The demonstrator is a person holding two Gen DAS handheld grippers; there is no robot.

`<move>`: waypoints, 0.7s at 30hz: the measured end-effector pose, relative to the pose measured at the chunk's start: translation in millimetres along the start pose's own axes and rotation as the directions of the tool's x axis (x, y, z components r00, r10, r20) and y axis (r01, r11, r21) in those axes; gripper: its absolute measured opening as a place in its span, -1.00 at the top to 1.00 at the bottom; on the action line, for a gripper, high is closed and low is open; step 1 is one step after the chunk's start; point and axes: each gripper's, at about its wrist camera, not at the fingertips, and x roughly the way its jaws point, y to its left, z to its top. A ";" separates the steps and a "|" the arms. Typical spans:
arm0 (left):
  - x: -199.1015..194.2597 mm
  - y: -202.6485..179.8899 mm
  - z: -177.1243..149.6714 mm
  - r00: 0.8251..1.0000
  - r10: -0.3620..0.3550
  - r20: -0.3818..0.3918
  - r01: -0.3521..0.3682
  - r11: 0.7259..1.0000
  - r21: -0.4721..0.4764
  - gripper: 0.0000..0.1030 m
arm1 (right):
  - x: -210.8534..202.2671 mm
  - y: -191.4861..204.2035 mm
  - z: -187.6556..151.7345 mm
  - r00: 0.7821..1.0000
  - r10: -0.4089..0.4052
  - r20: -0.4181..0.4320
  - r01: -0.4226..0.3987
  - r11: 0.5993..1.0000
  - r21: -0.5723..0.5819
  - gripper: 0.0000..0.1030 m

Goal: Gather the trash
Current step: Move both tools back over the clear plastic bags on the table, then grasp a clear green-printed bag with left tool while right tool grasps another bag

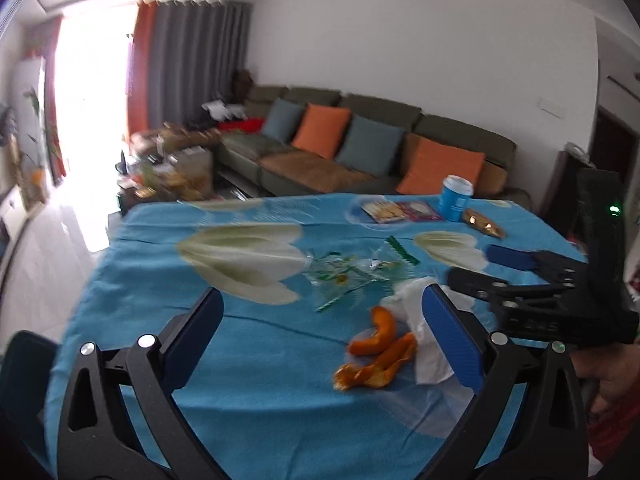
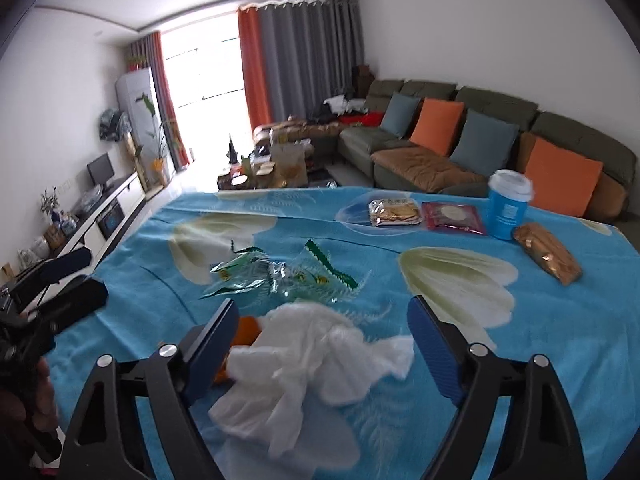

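Right wrist view shows my right gripper (image 2: 320,344) spread wide over the white tissue (image 2: 320,356), nothing gripped. My left gripper (image 1: 320,336) gapes empty near the orange peel (image 1: 376,356). Wrappers (image 2: 280,272) lie beyond on the table (image 2: 560,340); nothing looks collected yet.

On the table (image 2: 400,432) the crumpled tissue (image 2: 320,352) lies nearest, peel (image 1: 376,356) touching its left side. Torn wrappers (image 2: 280,272) sit just behind. Far right: two snack packets (image 2: 394,212), a cup (image 2: 509,210) right of them, a wrapped bun (image 2: 546,258) beside the cup. The sofa (image 2: 480,136) stands behind the table.
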 end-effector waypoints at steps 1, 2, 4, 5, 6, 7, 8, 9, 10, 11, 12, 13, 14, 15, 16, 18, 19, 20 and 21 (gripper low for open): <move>7.1 0.4 2.5 1.000 -0.015 -0.015 0.015 1.000 -0.006 -0.89 | 6.2 -1.9 3.6 1.000 0.007 -0.011 -0.007 1.000 0.000 -0.58; 17.6 2.1 5.7 0.999 -0.035 -0.036 0.034 0.999 -0.014 -0.89 | 13.7 -3.3 7.3 1.000 0.010 -0.027 -0.010 1.000 -0.006 -0.55; 32.9 2.8 8.9 0.997 -0.039 -0.061 0.038 0.999 -0.011 -0.89 | 26.9 -5.8 12.8 0.998 0.020 -0.058 -0.021 1.000 -0.007 -0.45; 43.5 4.0 11.1 0.995 -0.052 -0.087 0.051 0.999 -0.010 -0.89 | 34.0 -7.9 15.4 0.996 0.038 -0.077 -0.038 0.999 -0.001 -0.40; 53.0 5.6 13.3 0.993 -0.059 -0.098 0.058 0.998 -0.020 -0.89 | 39.5 -9.3 18.0 0.995 0.050 -0.090 -0.050 0.999 0.003 -0.38; 59.9 6.6 13.6 0.991 -0.074 -0.111 0.071 0.997 -0.032 -0.89 | 46.0 -10.4 20.1 0.993 0.058 -0.106 -0.058 0.998 0.004 -0.36; 67.7 7.6 14.5 0.988 -0.085 -0.130 0.080 0.996 -0.043 -0.89 | 51.1 -10.8 22.2 0.991 0.065 -0.118 -0.066 0.998 0.001 -0.29; 75.6 9.8 16.3 0.985 -0.090 -0.148 0.083 0.995 -0.058 -0.88 | 54.4 -11.2 23.8 0.989 0.074 -0.126 -0.074 0.997 0.001 -0.24; 83.0 13.1 18.4 0.983 -0.102 -0.156 0.091 0.993 -0.076 -0.85 | 59.6 -12.5 25.7 0.987 0.086 -0.138 -0.086 0.996 0.007 -0.22; 90.4 16.1 20.3 0.981 -0.107 -0.164 0.093 0.992 -0.090 -0.84 | 62.9 -13.1 26.9 0.985 0.092 -0.146 -0.092 0.996 0.010 -0.16; 96.3 17.6 21.7 0.979 -0.101 -0.175 0.085 0.992 -0.096 -0.82 | 67.3 -13.9 28.5 0.982 0.102 -0.158 -0.101 0.995 0.011 -0.07; 101.4 18.5 22.7 0.977 -0.099 -0.186 0.082 0.992 -0.099 -0.75 | 71.7 -14.3 29.8 0.979 0.113 -0.171 -0.113 0.994 0.011 -0.05; 108.3 19.0 23.6 0.973 -0.113 -0.200 0.094 0.990 -0.101 -0.69 | 75.7 -14.7 30.8 0.976 0.125 -0.179 -0.124 0.992 0.014 -0.04; 115.1 19.3 23.9 0.969 -0.124 -0.215 0.103 0.989 -0.109 -0.65 | 78.4 -14.9 31.7 0.974 0.130 -0.184 -0.130 0.991 0.015 0.01; 122.0 19.3 23.6 0.965 -0.127 -0.230 0.103 0.988 -0.116 -0.63 | 81.7 -15.0 31.8 0.971 0.137 -0.194 -0.137 0.990 0.015 0.04; 133.0 18.8 20.4 0.955 -0.142 -0.261 0.113 0.986 -0.125 -0.62 | 86.9 -15.1 30.6 0.966 0.146 -0.212 -0.145 0.989 0.021 0.17; 138.4 17.9 18.8 0.950 -0.152 -0.273 0.119 0.984 -0.132 -0.56 | 88.1 -14.7 30.0 0.964 0.149 -0.219 -0.148 0.989 0.020 0.24; 144.1 17.7 17.4 0.944 -0.163 -0.285 0.127 0.982 -0.139 -0.53 | 88.8 -15.1 29.1 0.963 0.151 -0.223 -0.151 0.988 0.020 0.37; 148.1 17.4 16.2 0.942 -0.164 -0.293 0.127 0.982 -0.143 -0.52 | 89.3 -15.1 28.4 0.962 0.155 -0.226 -0.155 0.988 0.020 0.43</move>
